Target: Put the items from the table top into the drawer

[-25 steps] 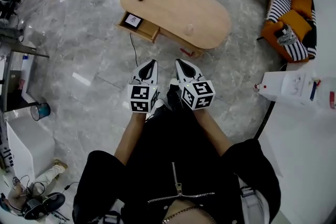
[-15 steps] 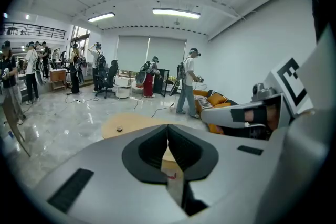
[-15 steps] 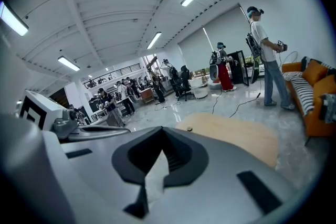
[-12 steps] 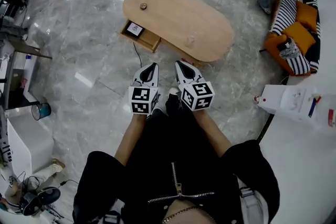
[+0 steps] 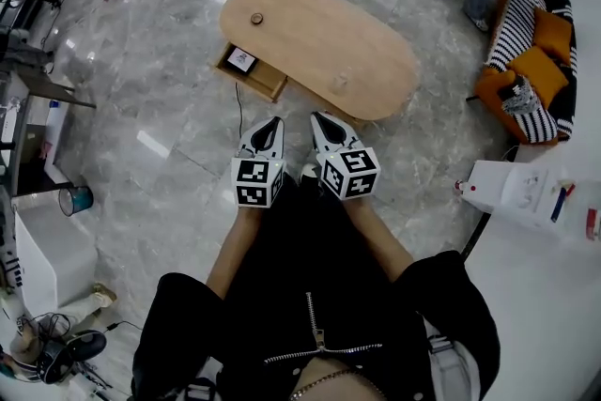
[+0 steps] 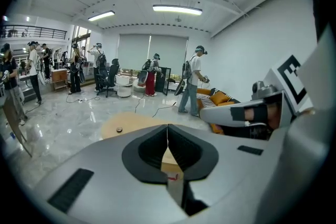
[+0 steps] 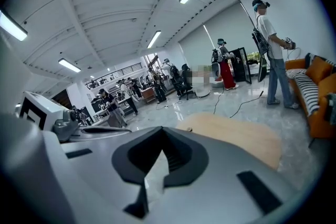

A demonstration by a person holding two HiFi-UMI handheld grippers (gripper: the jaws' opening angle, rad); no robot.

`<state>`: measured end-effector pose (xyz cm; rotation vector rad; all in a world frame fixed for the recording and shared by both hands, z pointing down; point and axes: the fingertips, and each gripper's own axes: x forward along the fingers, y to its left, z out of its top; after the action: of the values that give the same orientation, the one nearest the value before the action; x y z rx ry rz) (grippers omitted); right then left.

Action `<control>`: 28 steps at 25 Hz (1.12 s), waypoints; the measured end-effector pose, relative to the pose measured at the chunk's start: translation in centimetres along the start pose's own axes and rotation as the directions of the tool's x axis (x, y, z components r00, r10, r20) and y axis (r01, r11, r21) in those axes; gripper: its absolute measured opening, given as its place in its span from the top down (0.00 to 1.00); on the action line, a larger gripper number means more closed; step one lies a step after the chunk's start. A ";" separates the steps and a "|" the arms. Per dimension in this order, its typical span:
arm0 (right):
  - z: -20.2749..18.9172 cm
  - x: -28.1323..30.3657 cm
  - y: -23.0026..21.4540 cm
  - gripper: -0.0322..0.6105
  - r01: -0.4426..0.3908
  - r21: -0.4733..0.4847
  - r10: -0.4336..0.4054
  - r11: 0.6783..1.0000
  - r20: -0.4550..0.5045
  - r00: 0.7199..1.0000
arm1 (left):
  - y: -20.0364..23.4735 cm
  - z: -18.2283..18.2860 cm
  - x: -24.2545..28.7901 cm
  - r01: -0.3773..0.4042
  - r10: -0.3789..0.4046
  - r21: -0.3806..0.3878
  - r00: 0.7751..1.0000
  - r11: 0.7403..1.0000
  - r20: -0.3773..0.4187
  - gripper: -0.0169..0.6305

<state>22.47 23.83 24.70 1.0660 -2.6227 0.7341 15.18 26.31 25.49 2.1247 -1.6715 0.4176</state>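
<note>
Grey marble floor (image 5: 160, 89) all around, with an oval wooden tabletop (image 5: 319, 33) out front and its drawer (image 5: 252, 72) hanging open at the left end. One small round item (image 5: 255, 18) sits on the tabletop near that end. Left gripper (image 5: 268, 123) and right gripper (image 5: 321, 120) are both closed on nothing, side by side, well short of it.

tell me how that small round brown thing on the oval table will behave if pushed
The small round thing looks low and flat, so it would probably slide, not tip, on the smooth table. It seems tiny beside the table, so likely light. Its round outline suggests it could roll if stood on edge.
</note>
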 end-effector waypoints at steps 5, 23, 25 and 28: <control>0.2 1.6 -0.7 0.94 0.000 0.003 0.000 1.000 -0.021 1.000 | 1.2 0.5 1.4 0.003 -0.003 -0.020 1.000 1.000 -0.001 0.95; 5.1 9.6 -2.8 0.94 0.091 0.011 -0.090 0.996 -0.013 0.996 | 7.7 3.6 8.0 0.087 -0.087 -0.017 0.996 0.996 -0.033 0.95; 5.7 10.3 -3.2 0.94 0.102 0.011 -0.102 0.995 -0.008 0.995 | 8.3 4.0 8.6 0.096 -0.096 -0.013 0.995 0.995 -0.036 0.95; 6.2 11.1 -3.7 0.94 0.121 0.019 -0.120 0.993 -0.007 0.993 | 9.1 4.5 9.3 0.111 -0.111 -0.009 0.993 0.994 -0.037 0.95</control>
<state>17.05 11.81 24.92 1.2136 -2.5251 0.7367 8.51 14.38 27.13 2.1786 -1.5239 0.4154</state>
